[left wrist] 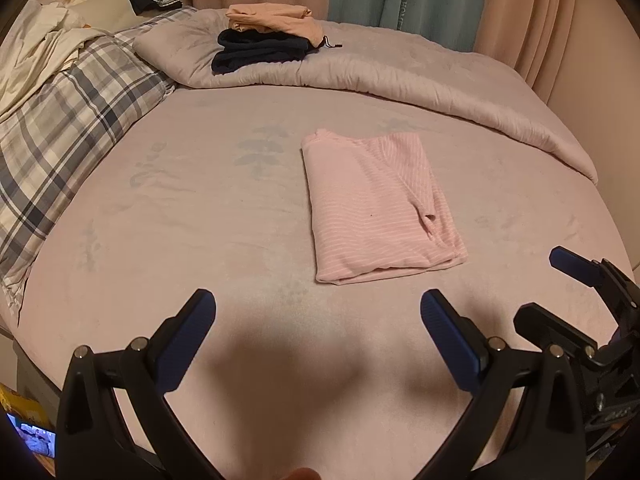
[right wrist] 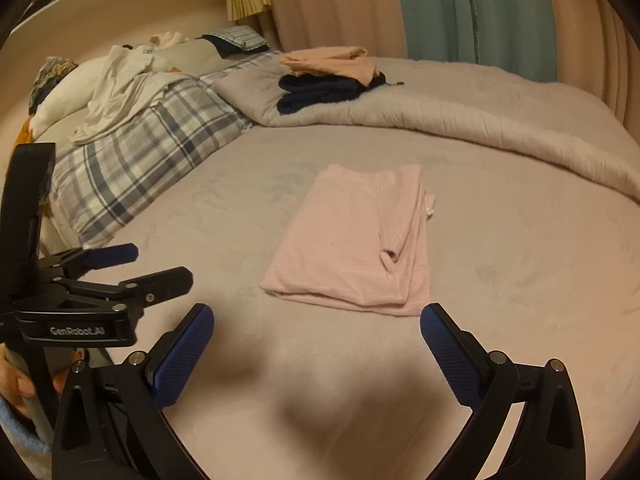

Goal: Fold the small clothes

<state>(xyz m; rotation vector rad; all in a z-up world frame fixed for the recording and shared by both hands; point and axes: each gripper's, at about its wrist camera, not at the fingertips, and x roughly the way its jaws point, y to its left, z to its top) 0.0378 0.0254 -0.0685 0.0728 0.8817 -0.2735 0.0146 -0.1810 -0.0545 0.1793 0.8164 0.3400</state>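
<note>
Clearly I read "GenRobot.AI" on my left gripper (right wrist: 150, 270), whose fingers are spread and empty like my right gripper's (right wrist: 316, 328), while the folded pink striped shirt (left wrist: 378, 204) lies flat mid-bed (left wrist: 180, 220), just beyond both.

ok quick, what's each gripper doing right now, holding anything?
Left gripper: open, holding nothing, above the bed sheet.
Right gripper: open, holding nothing, short of the folded pink shirt.
</note>
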